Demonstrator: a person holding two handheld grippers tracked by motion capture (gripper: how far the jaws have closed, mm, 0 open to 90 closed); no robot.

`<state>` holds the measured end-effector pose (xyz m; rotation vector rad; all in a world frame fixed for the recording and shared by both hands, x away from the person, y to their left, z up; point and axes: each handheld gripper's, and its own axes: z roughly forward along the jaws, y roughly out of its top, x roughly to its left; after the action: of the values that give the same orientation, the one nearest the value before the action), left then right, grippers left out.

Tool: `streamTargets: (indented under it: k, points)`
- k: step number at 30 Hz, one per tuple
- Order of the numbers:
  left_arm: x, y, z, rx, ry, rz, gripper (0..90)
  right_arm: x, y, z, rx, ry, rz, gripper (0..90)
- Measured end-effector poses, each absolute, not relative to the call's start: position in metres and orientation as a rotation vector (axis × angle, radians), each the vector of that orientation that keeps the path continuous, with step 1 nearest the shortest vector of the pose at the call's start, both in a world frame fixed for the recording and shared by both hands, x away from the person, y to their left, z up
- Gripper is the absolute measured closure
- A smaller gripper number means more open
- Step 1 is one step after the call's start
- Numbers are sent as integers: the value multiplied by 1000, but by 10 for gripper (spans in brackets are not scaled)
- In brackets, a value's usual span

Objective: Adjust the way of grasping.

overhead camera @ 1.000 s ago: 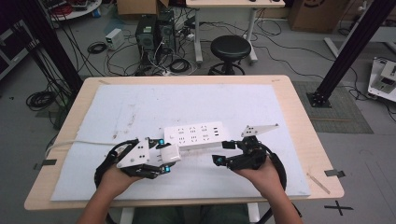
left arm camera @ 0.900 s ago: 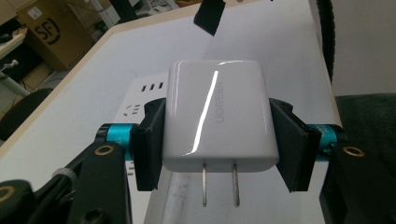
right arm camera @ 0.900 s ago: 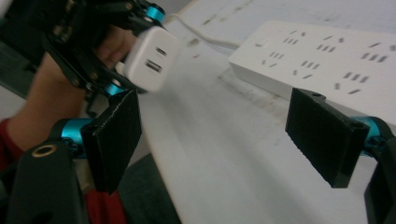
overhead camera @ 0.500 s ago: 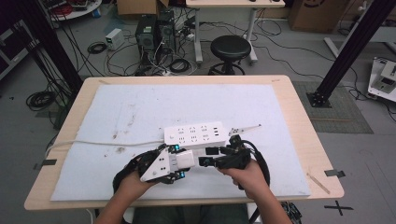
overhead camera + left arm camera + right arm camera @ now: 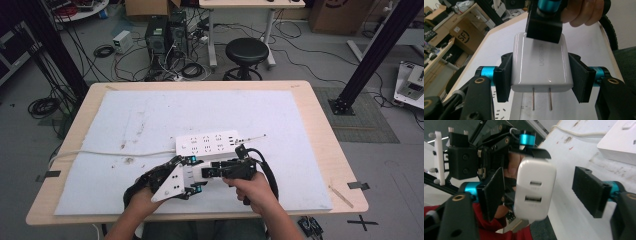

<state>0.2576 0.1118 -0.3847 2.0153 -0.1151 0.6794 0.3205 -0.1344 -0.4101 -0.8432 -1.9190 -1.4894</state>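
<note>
Passing from one hand to the other, the white charger (image 5: pixel 541 66) hangs in the air just above the near edge of the bench (image 5: pixel 320 120), in front of the white power strip (image 5: pixel 207 145). The left tongs (image 5: pixel 192 174) are clenched on its 2 flat sides; the right tongs (image 5: pixel 541 192) have just been closing around its port end, yet their pads stand clear of it, so they are released. The next move likely calls for the right pads to seat squarely before the left lets go. The charger's long axis runs between the 2 tongs, prongs (image 5: pixel 541 98) toward the left gripper's body, 2 ports (image 5: pixel 534 192) toward the right.
</note>
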Motion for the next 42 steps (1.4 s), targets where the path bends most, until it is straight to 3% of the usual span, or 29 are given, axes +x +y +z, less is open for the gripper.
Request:
streamTargets:
  k: [7,15,18,19,25,32,42]
  points:
    - [258,109,-385,2014,-108,675,425,319,-130,-412,-810,-1911,-1481,517]
    - [259,105,-385,2035,-134,692,422,320,-134,-413,-827,-1902,-1463,621]
    - [260,104,-386,2032,-123,670,396,319,-136,-412,-823,-1899,-1459,631]
    - [261,104,-386,2031,-103,661,340,320,-136,-412,-828,-1898,-1462,632]
    - [262,113,-377,2011,28,635,208,323,-151,-411,-908,-1929,-1491,632]
    - [275,145,-356,1992,191,549,200,319,-171,-397,-945,-2071,-1618,632]
    - [299,190,-338,1949,372,540,184,314,-190,-382,-970,-2236,-1756,632]
